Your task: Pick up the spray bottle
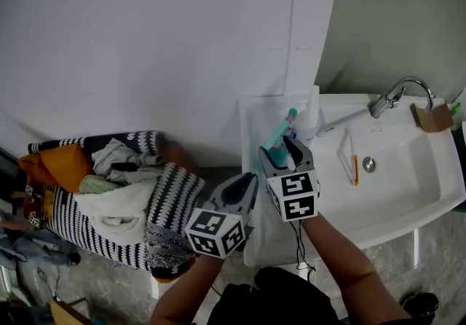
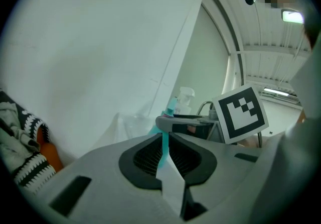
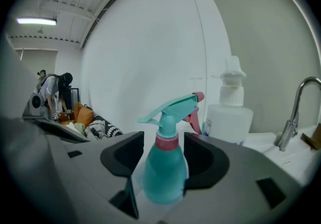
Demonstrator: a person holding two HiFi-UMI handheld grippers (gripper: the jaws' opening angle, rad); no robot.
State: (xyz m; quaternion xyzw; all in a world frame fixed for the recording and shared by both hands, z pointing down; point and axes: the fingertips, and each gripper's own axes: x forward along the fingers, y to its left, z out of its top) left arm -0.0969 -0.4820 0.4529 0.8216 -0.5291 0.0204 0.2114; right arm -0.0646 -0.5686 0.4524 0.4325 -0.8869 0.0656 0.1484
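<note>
Sink (image 1: 408,185), faucet (image 1: 398,92) — laundry heap (image 1: 120,203)

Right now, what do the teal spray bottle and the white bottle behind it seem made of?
Spray bottle: most likely plastic. The teal body is smooth with a soft sheen, and the trigger head looks moulded, with a pink collar and nozzle.
White bottle: probably opaque plastic with a fairly matte finish. It is evenly white with no glassy glare and has a stepped white cap.
</note>
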